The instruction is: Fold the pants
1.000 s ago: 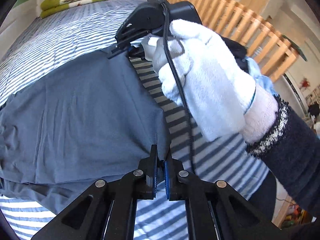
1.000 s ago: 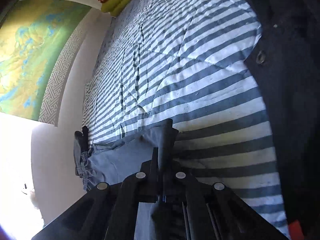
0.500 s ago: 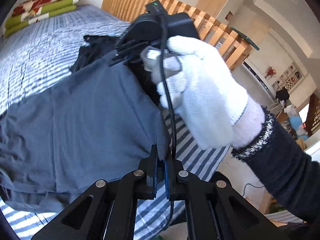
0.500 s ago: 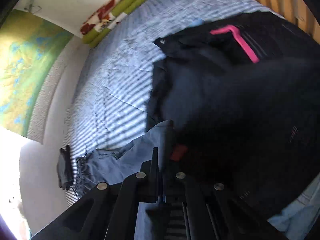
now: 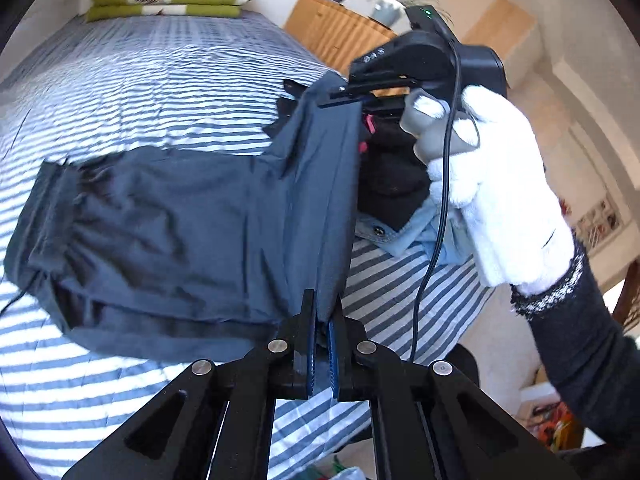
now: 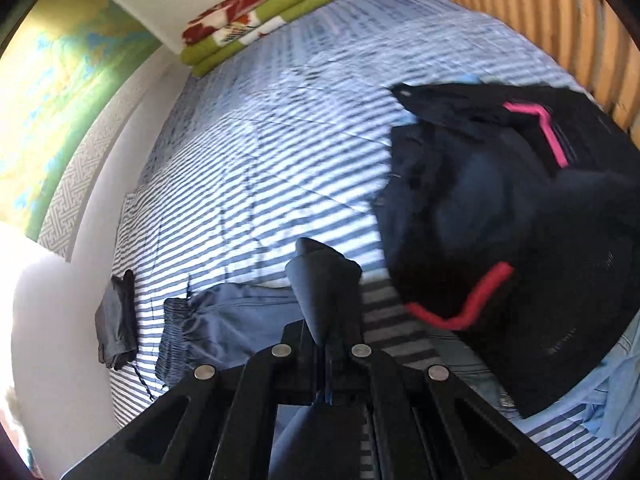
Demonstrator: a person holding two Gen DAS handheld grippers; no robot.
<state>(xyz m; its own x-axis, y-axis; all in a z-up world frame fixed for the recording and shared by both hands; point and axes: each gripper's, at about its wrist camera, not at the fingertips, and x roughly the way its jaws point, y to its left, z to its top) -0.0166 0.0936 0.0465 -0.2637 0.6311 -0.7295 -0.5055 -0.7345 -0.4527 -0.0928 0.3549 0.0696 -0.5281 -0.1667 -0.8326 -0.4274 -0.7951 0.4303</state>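
Soft grey pants sag limply; your left gripper and right gripper pinch the lifted edge, so keep it taut.

Gray pants between 2 tongs

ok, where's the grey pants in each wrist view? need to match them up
Left wrist: grey pants fill the left and centre, one edge stretched between the left hand-held gripper and the right hand-held gripper.
Right wrist: bottom centre, bunched above the hand-held gripper, waistband trailing left on the bed.
Shared landmark: folded green and red blanket at the far end of the bed.
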